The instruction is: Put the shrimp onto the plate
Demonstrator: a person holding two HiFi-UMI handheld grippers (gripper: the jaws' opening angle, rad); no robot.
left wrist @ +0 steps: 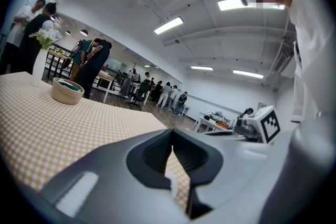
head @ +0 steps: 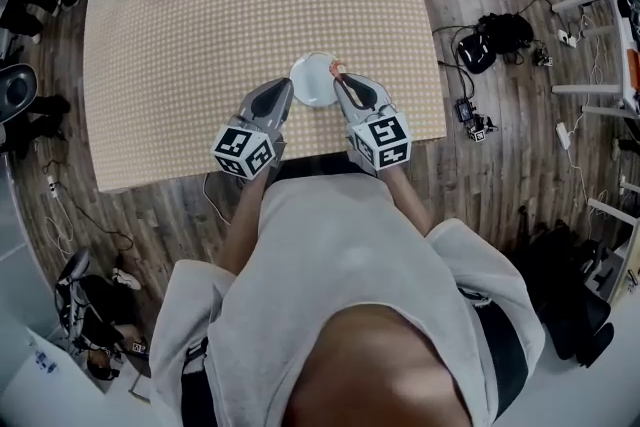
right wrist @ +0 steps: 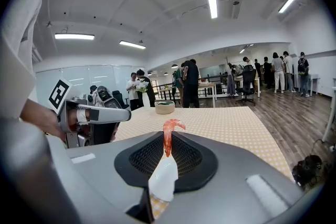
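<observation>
The shrimp (right wrist: 167,136) is clamped in the right tongs (head: 341,80), long axis running out along the jaws, over the right rim of the plate (head: 306,89). The plate centre lies just left. The left tongs (left wrist: 172,160) are together and empty, left of the plate.

The left claw (left wrist: 172,147) has its jaws together on nothing, low over the checked worktop (left wrist: 79,123). A round basket (left wrist: 67,91) stands far ahead-left; the right claw's marker cube (left wrist: 269,122) shows at right.
</observation>
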